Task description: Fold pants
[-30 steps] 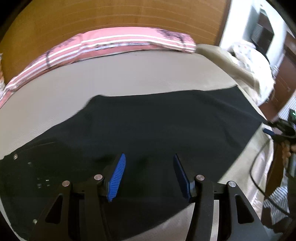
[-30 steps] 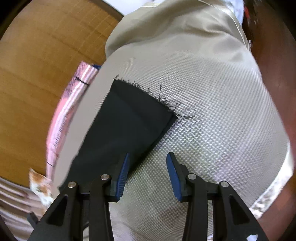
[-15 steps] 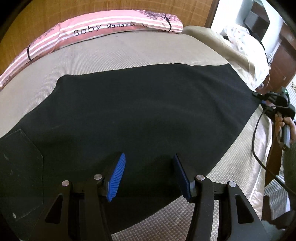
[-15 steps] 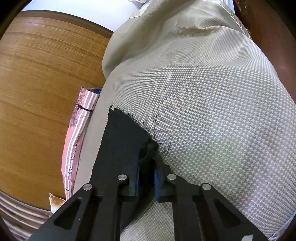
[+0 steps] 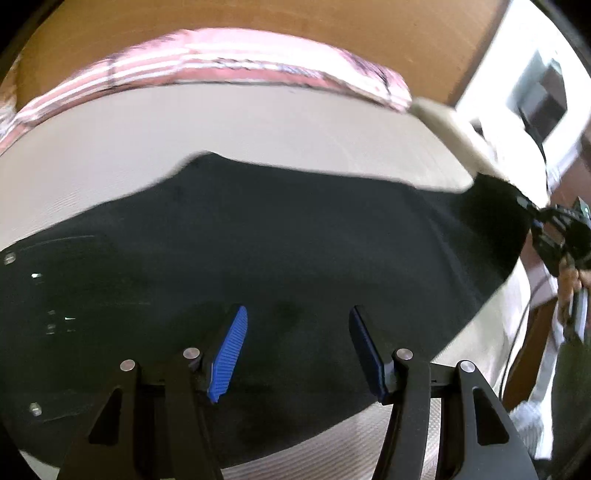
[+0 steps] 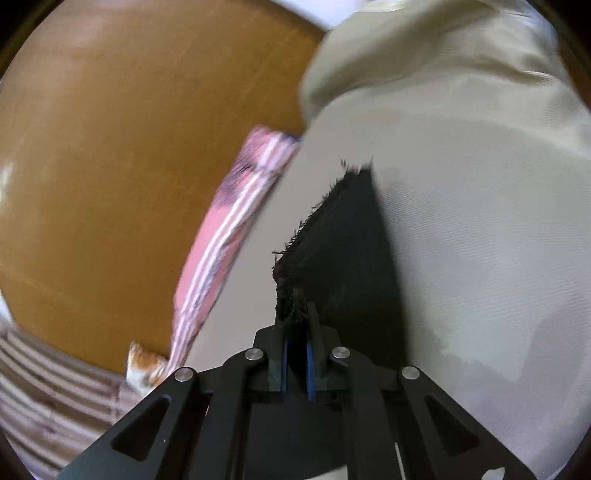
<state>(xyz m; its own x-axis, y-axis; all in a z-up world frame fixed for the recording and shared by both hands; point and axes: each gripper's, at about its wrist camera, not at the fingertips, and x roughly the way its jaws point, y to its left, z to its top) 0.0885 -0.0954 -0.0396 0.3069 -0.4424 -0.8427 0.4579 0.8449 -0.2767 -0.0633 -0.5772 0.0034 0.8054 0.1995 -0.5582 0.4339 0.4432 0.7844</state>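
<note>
**Right gripper pinching pant-leg hem; left gripper open above the cloth**

Left wrist view: black pants [image 5: 280,266] lie spread across the beige bed cover [image 5: 229,125], filling the middle band of the frame from the left edge to the right. A pink striped pillow [image 5: 221,62] runs along the top of the frame against a brown wooden headboard [image 5: 332,22]. Picture is motion-blurred.

Left gripper [image 5: 297,347]: jaws stand moderately apart, blue pads visible, nothing between them. Black fabric shows behind the gap in the lower centre; whether the fingertips touch the cloth cannot be told.

Right gripper [image 6: 295,325]: jaws nearly together, clamped on the frayed hem corner of one pant leg. In the right wrist view the leg end rises from the jaws toward the frame centre as a dark wedge, loose threads along its left edge, and casts a shadow on the bed cover to its right. In the left wrist view the same gripper sits at the right edge, with a hand [image 5: 569,284] on its handle and the far end of the pants drawn up to it.

Pillow lies at centre left in the right wrist view.
</note>
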